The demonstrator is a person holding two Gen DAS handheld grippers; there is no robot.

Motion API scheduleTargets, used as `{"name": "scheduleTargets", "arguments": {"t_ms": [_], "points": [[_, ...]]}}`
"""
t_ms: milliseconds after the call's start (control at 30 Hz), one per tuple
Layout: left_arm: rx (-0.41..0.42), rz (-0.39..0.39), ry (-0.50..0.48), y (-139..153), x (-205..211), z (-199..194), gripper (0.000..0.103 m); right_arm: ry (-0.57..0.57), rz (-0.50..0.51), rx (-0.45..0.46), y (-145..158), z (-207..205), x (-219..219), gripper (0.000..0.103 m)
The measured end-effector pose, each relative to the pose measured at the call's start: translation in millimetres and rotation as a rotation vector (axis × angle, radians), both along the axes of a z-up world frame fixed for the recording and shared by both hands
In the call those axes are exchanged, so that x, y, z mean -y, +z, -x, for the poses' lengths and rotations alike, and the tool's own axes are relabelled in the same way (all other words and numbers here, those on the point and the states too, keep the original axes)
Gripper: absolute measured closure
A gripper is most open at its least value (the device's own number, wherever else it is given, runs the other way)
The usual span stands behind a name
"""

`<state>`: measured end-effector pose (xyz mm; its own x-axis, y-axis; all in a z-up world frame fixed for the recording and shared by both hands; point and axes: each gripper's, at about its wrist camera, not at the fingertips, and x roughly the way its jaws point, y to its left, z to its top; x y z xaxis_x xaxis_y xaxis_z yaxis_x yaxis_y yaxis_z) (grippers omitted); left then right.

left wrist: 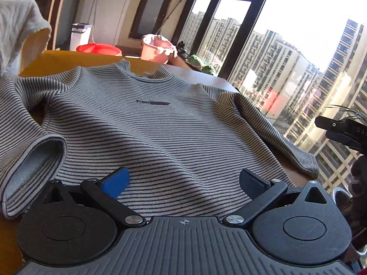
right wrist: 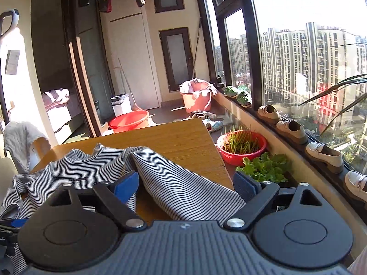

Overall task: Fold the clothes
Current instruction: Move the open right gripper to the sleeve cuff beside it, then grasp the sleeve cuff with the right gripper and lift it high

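Observation:
A grey striped sweater [left wrist: 149, 119] lies face up on the wooden table [left wrist: 68, 59], collar at the far side. Its left sleeve cuff [left wrist: 34, 167] curls open near me. My left gripper [left wrist: 183, 183] hovers over the sweater's hem, open, with only cloth lying below the blue pads. In the right wrist view the same sweater [right wrist: 91, 174] has its right sleeve [right wrist: 183, 183] draped toward the table's right edge. My right gripper [right wrist: 185, 185] stands open above that sleeve, and the pads do not press on it.
A white cloth [left wrist: 18, 27] hangs over a chair at the left. Beyond the table [right wrist: 183, 137] stand a red basin [right wrist: 128, 120], a pink bucket [right wrist: 197, 98] and a white bin [right wrist: 120, 104]. Plant pots [right wrist: 240, 146] and shoes [right wrist: 291, 130] line the window sill at the right.

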<state>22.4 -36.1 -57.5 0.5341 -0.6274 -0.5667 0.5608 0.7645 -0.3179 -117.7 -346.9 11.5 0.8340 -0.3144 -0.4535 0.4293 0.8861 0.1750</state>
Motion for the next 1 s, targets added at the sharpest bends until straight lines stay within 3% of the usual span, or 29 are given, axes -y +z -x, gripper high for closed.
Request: {"name": "scheduleTargets", "arguments": {"t_ms": [100, 233, 367, 433, 467, 533, 567, 633, 733, 867, 1000], "points": [[0.002, 0.008, -0.023, -1.6, 1.5, -1.2, 0.000, -0.149, -0.160, -0.031, -16.1, 21.2, 49.4, 0.034], [-0.021, 0.032, 0.008, -0.1, -4.1, 0.2, 0.000, -0.253, -0.483, -0.025, -64.1, 26.7, 90.5, 0.051], [-0.094, 0.061, 0.058, 7.1, -9.8, 9.1, 0.000, -0.262, -0.640, -0.004, -96.3, 18.7, 98.6, 0.054], [-0.128, 0.065, 0.084, 13.3, -10.2, 15.6, 0.000, -0.229, -0.663, 0.020, -99.7, 15.7, 100.7, 0.062], [-0.141, 0.064, 0.100, 16.5, -10.1, 20.5, 0.000, -0.215, -0.662, 0.029, -98.1, 14.6, 101.7, 0.067], [-0.148, 0.070, 0.110, 22.7, -10.9, 31.1, 0.000, -0.195, -0.629, 0.032, -87.7, 9.1, 103.4, 0.093], [-0.143, 0.076, 0.108, 26.0, -11.8, 37.2, 0.000, -0.183, -0.595, 0.034, -78.0, 5.9, 104.1, 0.095], [-0.138, 0.078, 0.107, 31.5, -11.5, 46.3, 0.000, -0.157, -0.518, 0.035, -55.8, -1.4, 105.2, 0.095], [-0.145, 0.089, 0.113, 39.2, -10.7, 53.2, 0.000, -0.112, -0.346, 0.039, -0.2, -19.9, 102.3, 0.095], [-0.089, 0.064, 0.112, 45.3, -5.6, 59.8, 0.000, -0.038, -0.140, 0.091, 86.5, -46.6, 86.4, 0.095], [-0.108, 0.089, 0.109, 41.2, -7.5, 57.6, 0.000, 0.035, -0.041, 0.086, 134.9, -78.2, 54.2, 0.095]]}}
